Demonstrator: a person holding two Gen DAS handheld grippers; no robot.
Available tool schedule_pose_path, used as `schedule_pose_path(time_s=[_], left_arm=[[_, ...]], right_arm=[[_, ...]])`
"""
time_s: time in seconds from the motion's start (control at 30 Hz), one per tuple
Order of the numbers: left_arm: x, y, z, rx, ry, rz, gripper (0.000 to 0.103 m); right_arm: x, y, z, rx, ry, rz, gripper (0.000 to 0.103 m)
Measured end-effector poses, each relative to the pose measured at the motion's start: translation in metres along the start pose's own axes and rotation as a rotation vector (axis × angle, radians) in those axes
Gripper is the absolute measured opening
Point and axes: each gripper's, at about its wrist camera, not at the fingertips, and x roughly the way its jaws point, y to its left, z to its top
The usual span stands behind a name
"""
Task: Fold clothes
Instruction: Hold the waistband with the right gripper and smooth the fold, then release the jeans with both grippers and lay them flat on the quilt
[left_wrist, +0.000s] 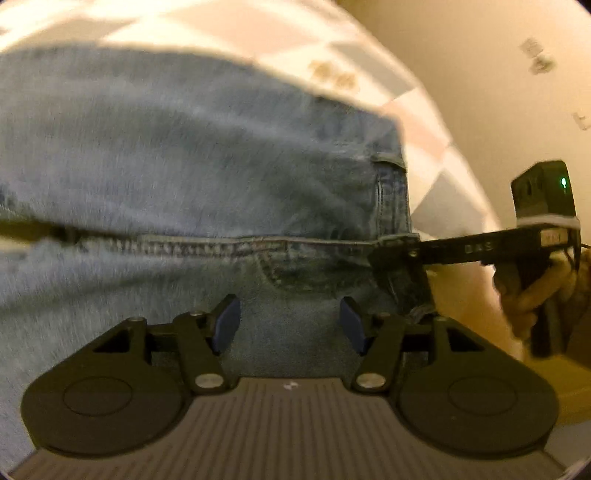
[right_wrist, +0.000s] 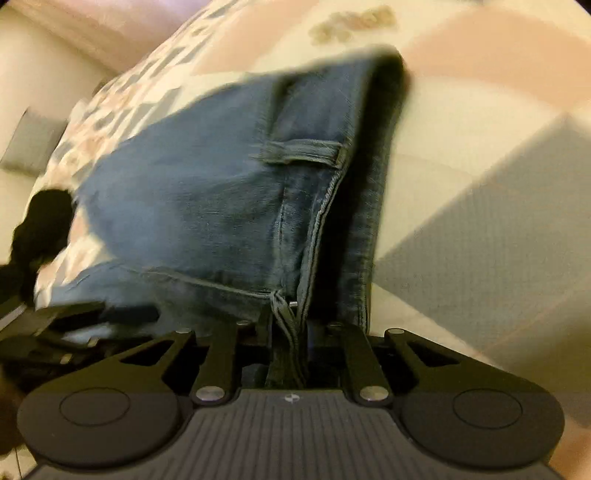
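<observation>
Nearest the right wrist camera, the right gripper (right_wrist: 290, 325) is clamped on the waistband corner of the jeans (right_wrist: 207, 192), close beside a belt loop (right_wrist: 301, 152), presumably so the heavy top edge can be carried as one. In the left wrist view, the left gripper (left_wrist: 290, 321) stands wide apart with denim between its pads (left_wrist: 227, 325) but not pinched, judged ready to take the other waistband corner. The jeans hang partly lifted over the checked bedcover (right_wrist: 480, 129); blur obscures how they lie. Beyond, a hand (left_wrist: 528, 295) holds the right gripper's handle before a plain wall (left_wrist: 480, 55).
</observation>
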Motion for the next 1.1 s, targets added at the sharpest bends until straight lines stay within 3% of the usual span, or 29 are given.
schedule_pose_path(time_s=[0.13, 0.2, 0.33, 0.47, 0.53, 0.57, 0.63, 0.7, 0.77, 0.83, 0.9, 1.0, 1.03, 1.07, 1.1], left_arm=[[-0.033, 0.009, 0.002, 0.004, -0.002, 0.001, 0.054], [-0.057, 0.028, 0.002, -0.032, -0.027, 0.028, 0.055], [-0.103, 0.083, 0.010, -0.167, -0.106, 0.125, 0.055], [-0.125, 0.130, 0.024, -0.291, -0.160, 0.205, 0.055], [-0.129, 0.144, 0.029, -0.321, -0.170, 0.218, 0.055], [-0.128, 0.147, 0.030, -0.325, -0.171, 0.221, 0.055], [-0.127, 0.148, 0.032, -0.314, -0.169, 0.225, 0.055], [-0.126, 0.151, 0.034, -0.305, -0.175, 0.231, 0.055], [-0.125, 0.157, 0.034, -0.306, -0.180, 0.245, 0.055], [-0.124, 0.169, 0.037, -0.315, -0.174, 0.266, 0.055], [-0.127, 0.180, 0.036, -0.318, -0.169, 0.295, 0.055], [-0.140, 0.194, 0.031, -0.331, -0.165, 0.327, 0.055], [-0.145, 0.196, 0.028, -0.331, -0.163, 0.335, 0.055], [-0.151, 0.198, 0.025, -0.329, -0.160, 0.343, 0.055], [-0.155, 0.197, 0.021, -0.320, -0.151, 0.355, 0.055]], right_arm=[[-0.018, 0.019, 0.012, -0.040, 0.047, -0.017, 0.036], [-0.040, 0.023, 0.022, -0.036, 0.012, -0.017, 0.046], [-0.062, -0.001, 0.058, 0.085, -0.143, 0.007, 0.046], [-0.044, -0.037, 0.097, 0.199, -0.209, 0.034, 0.046], [-0.030, -0.054, 0.109, 0.267, -0.202, 0.105, 0.037], [-0.025, -0.058, 0.112, 0.291, -0.201, 0.127, 0.004], [-0.023, -0.054, 0.114, 0.301, -0.274, 0.155, 0.004], [-0.029, -0.053, 0.108, 0.295, -0.368, 0.125, 0.002], [-0.015, -0.073, 0.099, 0.389, -0.347, 0.071, 0.001], [0.000, -0.084, 0.095, 0.484, -0.337, 0.087, 0.003], [0.003, -0.075, 0.109, 0.462, -0.313, 0.078, 0.013], [-0.009, -0.054, 0.126, 0.365, -0.248, -0.017, 0.017], [-0.018, -0.045, 0.125, 0.335, -0.255, -0.072, 0.026], [-0.028, -0.033, 0.120, 0.312, -0.277, -0.147, 0.044], [-0.039, -0.015, 0.112, 0.274, -0.306, -0.281, 0.051]])
